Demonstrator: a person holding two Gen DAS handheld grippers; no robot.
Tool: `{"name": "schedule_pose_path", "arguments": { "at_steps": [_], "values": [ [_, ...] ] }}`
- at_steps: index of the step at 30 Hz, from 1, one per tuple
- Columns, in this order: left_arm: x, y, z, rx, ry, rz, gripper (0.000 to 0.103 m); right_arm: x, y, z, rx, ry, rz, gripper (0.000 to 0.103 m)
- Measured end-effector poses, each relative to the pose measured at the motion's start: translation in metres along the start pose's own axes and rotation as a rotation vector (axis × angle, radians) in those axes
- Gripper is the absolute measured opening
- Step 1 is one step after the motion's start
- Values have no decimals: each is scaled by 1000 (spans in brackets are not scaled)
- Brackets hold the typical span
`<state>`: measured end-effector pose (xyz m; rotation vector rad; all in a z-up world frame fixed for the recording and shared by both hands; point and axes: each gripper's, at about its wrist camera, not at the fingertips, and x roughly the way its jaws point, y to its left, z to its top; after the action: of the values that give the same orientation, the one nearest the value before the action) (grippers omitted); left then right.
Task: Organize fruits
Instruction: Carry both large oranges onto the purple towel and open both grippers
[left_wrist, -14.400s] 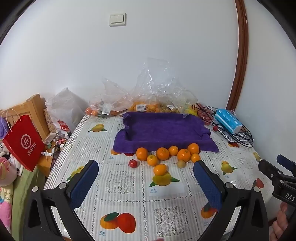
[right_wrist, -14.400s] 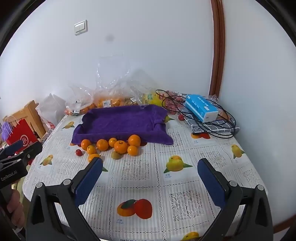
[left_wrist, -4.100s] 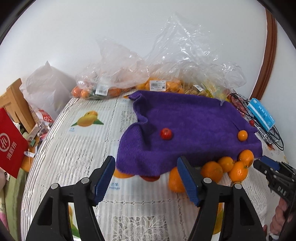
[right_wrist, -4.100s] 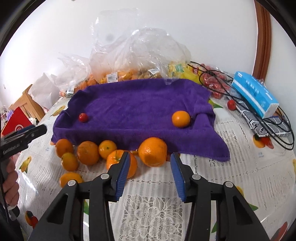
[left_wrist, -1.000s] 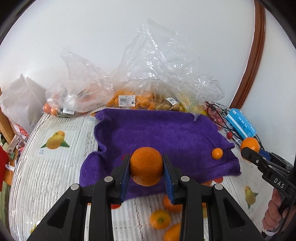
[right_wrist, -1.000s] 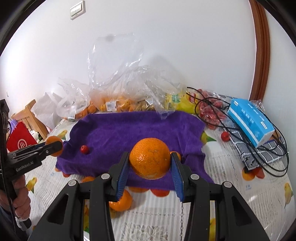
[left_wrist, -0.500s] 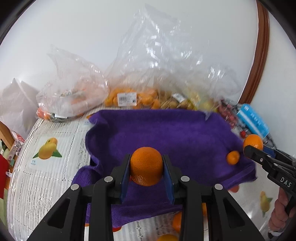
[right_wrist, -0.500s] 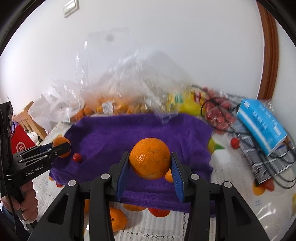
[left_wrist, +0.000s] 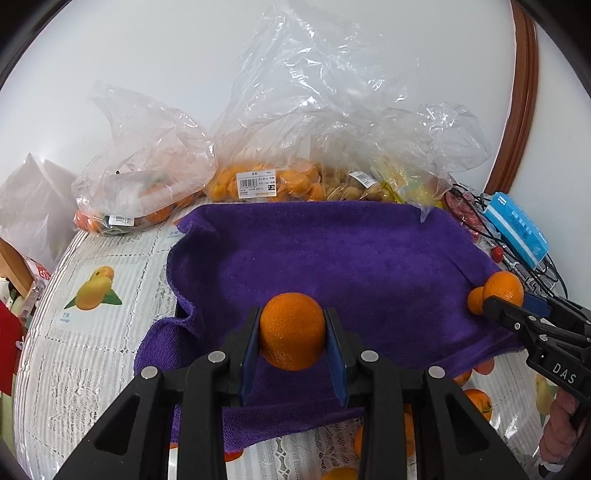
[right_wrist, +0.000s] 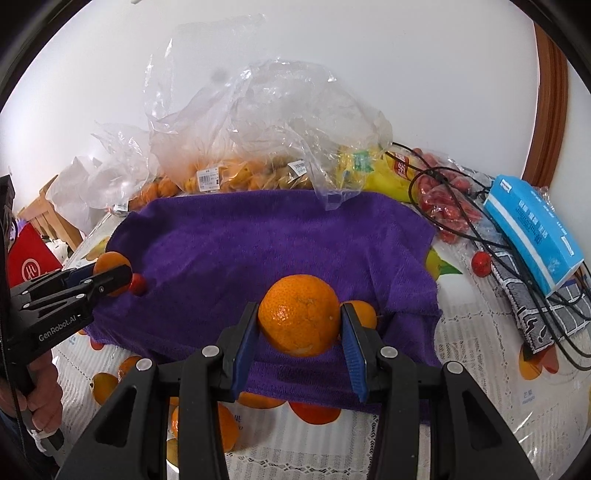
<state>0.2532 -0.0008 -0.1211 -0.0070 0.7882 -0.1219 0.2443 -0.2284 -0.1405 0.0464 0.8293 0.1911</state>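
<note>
Oranges (left_wrist: 292, 330) round, axis probably indistinct, in tongs (left_wrist: 292, 354)

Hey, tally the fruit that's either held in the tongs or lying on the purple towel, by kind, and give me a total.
Big oranges in tongs: 2, first orange in left tongs, second orange in right tongs
Small orange on the purple towel: 1
Small red fruit on the towel: 1
Total: 4

Plain white wall (left_wrist: 184, 55), curved brown wooden trim (left_wrist: 524, 92), wooden furniture (right_wrist: 44, 214).
</note>
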Motion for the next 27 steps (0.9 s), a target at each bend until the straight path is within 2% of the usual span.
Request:
{"name": "schedule_pose_path", "arguments": {
  "at_steps": [27],
  "values": [
    [7, -2, -5, 3, 34, -13, 32, 11, 2, -6, -1, 47, -13, 43]
  ]
}}
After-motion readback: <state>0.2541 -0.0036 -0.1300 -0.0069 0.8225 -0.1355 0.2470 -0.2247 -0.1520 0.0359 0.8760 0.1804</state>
